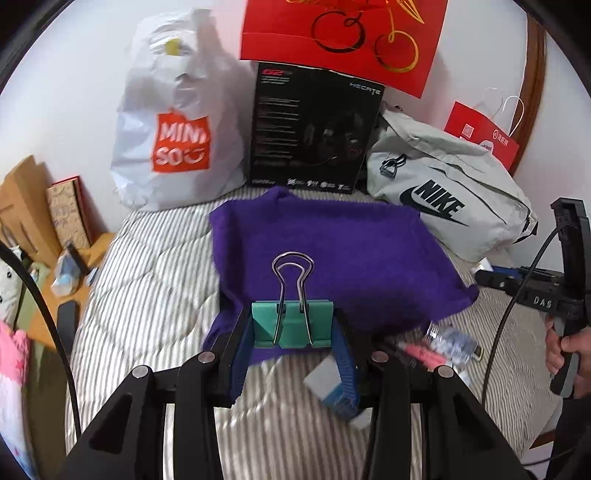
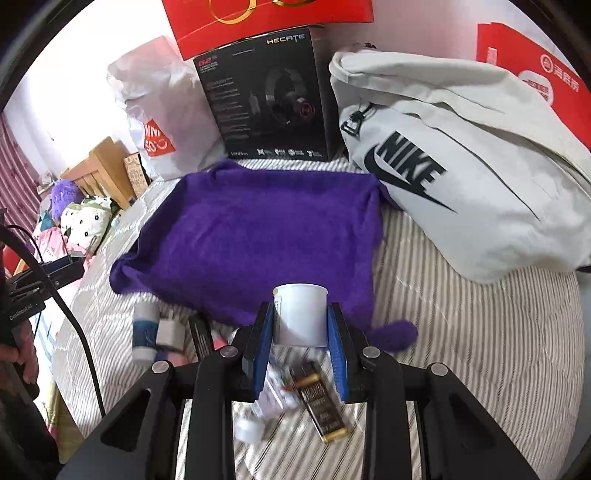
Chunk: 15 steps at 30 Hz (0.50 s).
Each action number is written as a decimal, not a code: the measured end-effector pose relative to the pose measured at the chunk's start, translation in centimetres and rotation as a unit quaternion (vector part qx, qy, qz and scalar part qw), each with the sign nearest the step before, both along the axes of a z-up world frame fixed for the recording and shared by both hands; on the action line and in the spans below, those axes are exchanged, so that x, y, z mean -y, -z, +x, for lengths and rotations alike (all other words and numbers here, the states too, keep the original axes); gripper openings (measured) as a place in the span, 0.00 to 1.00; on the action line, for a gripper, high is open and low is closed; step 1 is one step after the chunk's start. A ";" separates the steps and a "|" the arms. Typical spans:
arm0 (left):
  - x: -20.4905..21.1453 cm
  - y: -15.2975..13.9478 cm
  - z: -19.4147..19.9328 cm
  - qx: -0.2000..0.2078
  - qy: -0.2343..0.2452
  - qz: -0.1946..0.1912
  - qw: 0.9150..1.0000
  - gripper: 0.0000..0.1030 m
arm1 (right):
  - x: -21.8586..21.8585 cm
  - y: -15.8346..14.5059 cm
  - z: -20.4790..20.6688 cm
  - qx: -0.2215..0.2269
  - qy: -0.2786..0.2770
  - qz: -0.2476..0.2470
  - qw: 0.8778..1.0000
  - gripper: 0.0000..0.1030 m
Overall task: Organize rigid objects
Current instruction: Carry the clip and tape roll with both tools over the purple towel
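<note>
My left gripper is shut on a green binder clip, its wire handles standing upright, held above the front edge of a purple cloth spread on the striped bed. My right gripper is shut on a white cylindrical container, raised over the near edge of the purple cloth. On the bed below it lie a black-and-gold bar, a clear plastic bottle, and a white and blue item. A pink marker and a small grey box lie near the left gripper.
Along the wall stand a white shopping bag, a black headphone box, a grey sports bag and red paper bags. A wooden shelf and plush toys are to the left. A person's hand holds the other gripper's handle.
</note>
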<state>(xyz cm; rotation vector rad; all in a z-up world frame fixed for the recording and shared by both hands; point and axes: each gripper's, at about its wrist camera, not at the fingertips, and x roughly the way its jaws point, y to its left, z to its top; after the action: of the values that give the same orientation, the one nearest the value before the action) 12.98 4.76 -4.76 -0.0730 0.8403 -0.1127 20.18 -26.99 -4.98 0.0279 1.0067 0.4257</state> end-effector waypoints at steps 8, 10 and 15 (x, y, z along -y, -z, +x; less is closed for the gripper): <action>1.6 1.0 5.7 -0.007 0.023 -0.011 1.000 0.38 | -1.5 1.2 3.9 -0.009 0.003 0.005 1.000 0.28; 1.7 1.4 7.6 -0.011 0.025 -0.017 0.999 0.38 | -2.0 1.5 5.2 -0.010 0.004 0.003 1.000 0.28; 1.9 2.5 11.3 -0.022 0.026 -0.027 0.999 0.38 | -3.1 2.9 8.4 -0.018 0.001 -0.004 1.000 0.28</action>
<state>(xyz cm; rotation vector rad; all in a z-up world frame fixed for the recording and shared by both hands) 24.31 2.85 -7.30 -0.1043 0.8841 -0.1825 28.60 -23.87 -7.85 0.0294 1.0443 0.4203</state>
